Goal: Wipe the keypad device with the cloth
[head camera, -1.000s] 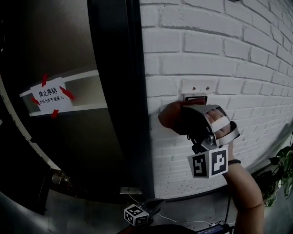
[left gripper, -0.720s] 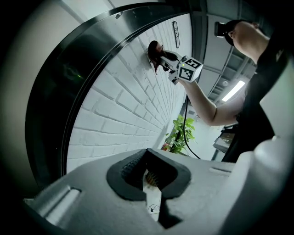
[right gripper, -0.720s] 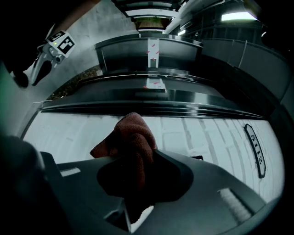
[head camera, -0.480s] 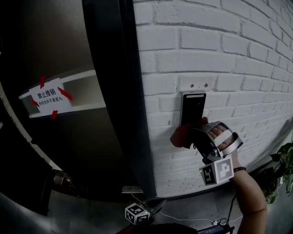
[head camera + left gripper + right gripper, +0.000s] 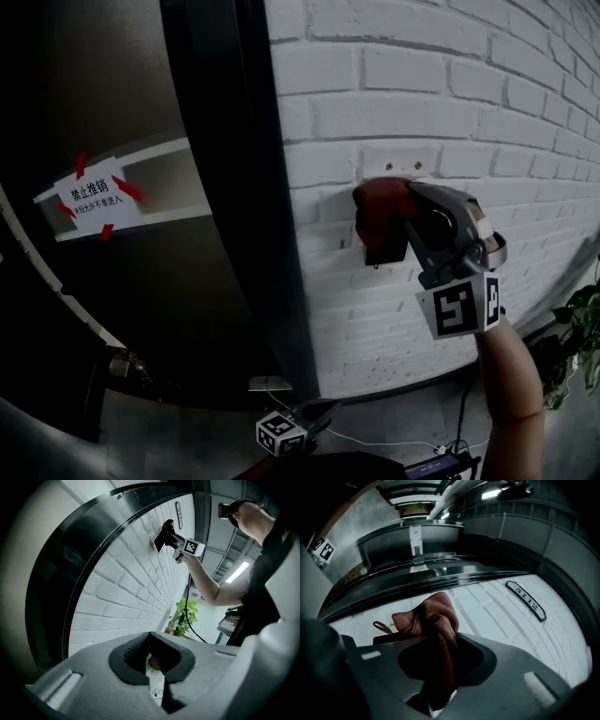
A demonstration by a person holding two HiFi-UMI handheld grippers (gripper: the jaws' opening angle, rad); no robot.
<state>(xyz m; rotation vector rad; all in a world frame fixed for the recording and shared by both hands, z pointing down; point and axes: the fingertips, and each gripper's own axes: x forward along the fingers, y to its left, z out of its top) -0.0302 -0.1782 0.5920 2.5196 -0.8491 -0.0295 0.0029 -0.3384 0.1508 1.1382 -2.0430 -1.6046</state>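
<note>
Right gripper [image 5: 405, 208] clenched on one reddish-brown cloth [image 5: 377, 208]. Right gripper view shows the cloth [image 5: 429, 620] bunched and pinched between the pads, with a small loop tag sticking out at its left. The cloth is pressed against the upper part of the single dark keypad device [image 5: 386, 248], which is mounted on the white brick wall [image 5: 422, 103]. Only the keypad device's lower edge shows below the cloth. Left gripper [image 5: 302, 427] hangs well below and left of the keypad device, touching nothing. In its own view the left gripper [image 5: 155, 663] has its jaws drawn together with nothing held between them, only floor seen through the gap. That view also catches the cloth [image 5: 167, 526] on the keypad device [image 5: 157, 541] far up the wall. Counts: two grippers, one marker cube on each, one cloth, one keypad device. One paper notice [image 5: 91, 199] sits well left of the keypad device on the dark door [image 5: 141, 309], fixed with four bits of red tape. One green plant [image 5: 586, 337] stands to the lower right of the keypad device.
</note>
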